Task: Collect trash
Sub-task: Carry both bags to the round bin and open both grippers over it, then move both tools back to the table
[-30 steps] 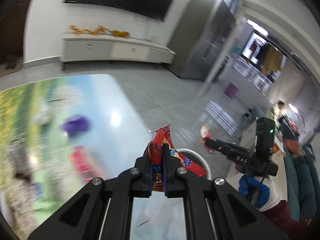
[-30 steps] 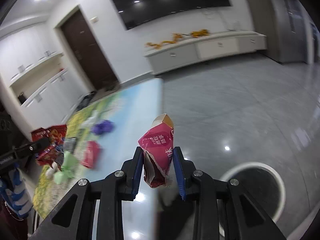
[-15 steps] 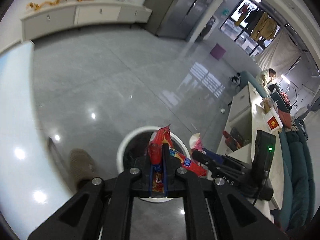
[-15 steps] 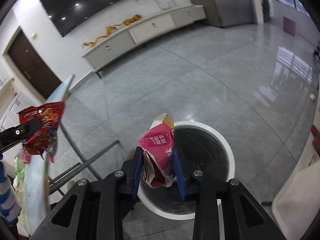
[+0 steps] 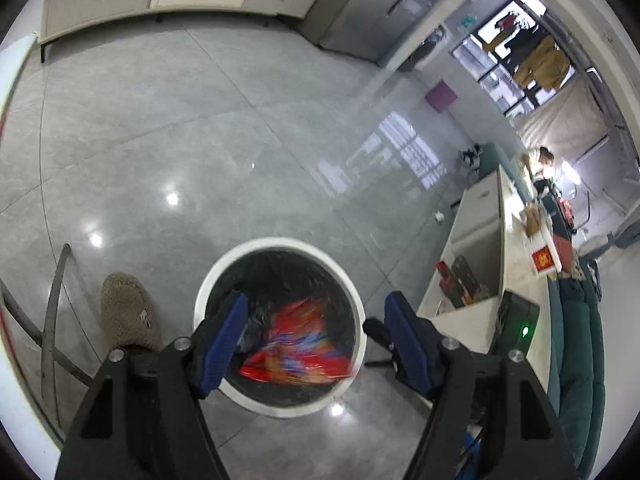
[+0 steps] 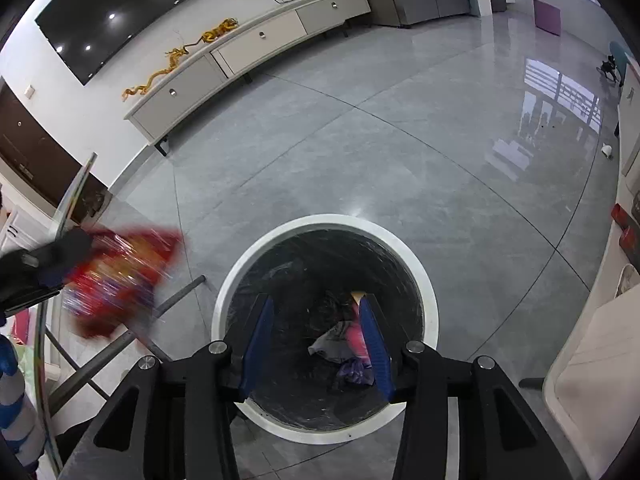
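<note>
A round white-rimmed trash bin (image 5: 224,276) with a black liner stands on the grey floor; it also shows in the right wrist view (image 6: 428,292). My left gripper (image 5: 312,344) is open above the bin, and a blurred red snack bag (image 5: 300,344) lies or falls inside the bin below it. My right gripper (image 6: 316,340) is open over the bin, with the pink carton (image 6: 352,332) down in the liner among other scraps. In the right wrist view the red bag (image 6: 116,280) appears blurred at the left by the other gripper.
The glass table's edge and metal legs (image 6: 96,364) are at the left. A brown slipper (image 5: 126,312) is next to the bin. A white counter (image 5: 480,248) with boxes and a teal sofa (image 5: 580,360) are at the right. A low white cabinet (image 6: 248,52) lines the far wall.
Both grippers have moved from the table to above the bin and opened. The pink carton has dropped into the bin, and the red bag has left the left gripper's fingers.
</note>
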